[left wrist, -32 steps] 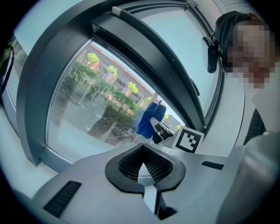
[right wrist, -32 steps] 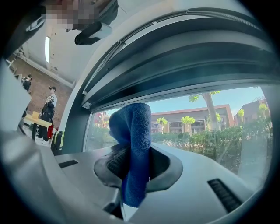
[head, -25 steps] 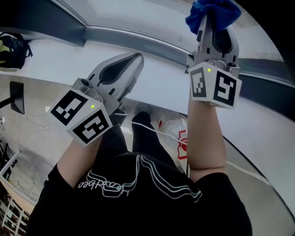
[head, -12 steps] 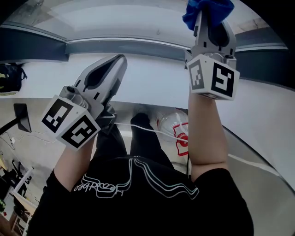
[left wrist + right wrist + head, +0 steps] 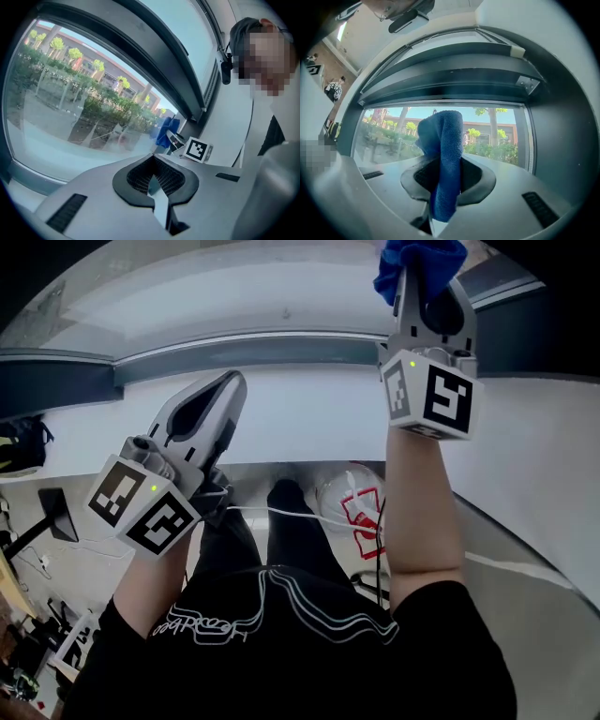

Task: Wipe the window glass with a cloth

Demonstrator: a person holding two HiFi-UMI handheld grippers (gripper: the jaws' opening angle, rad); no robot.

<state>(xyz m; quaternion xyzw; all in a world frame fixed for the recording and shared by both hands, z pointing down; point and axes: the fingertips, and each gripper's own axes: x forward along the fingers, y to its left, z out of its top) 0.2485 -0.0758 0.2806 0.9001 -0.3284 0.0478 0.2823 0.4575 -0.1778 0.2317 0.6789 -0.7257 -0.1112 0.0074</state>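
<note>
While pinching the blue cloth (image 5: 442, 140) tight in the right gripper (image 5: 428, 292), up by the window glass (image 5: 497, 136), perhaps touching it, press flat and sweep overlapping strokes; hold the left gripper (image 5: 230, 385), jaws together and empty, below the glass.

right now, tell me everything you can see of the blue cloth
The blue cloth looks like soft, fuzzy terry. It is bunched into a thick fold, pinched upright in the shut right tongs, its top standing past their tips, held up before the window glass. Whether it touches the glass is unclear.
</note>
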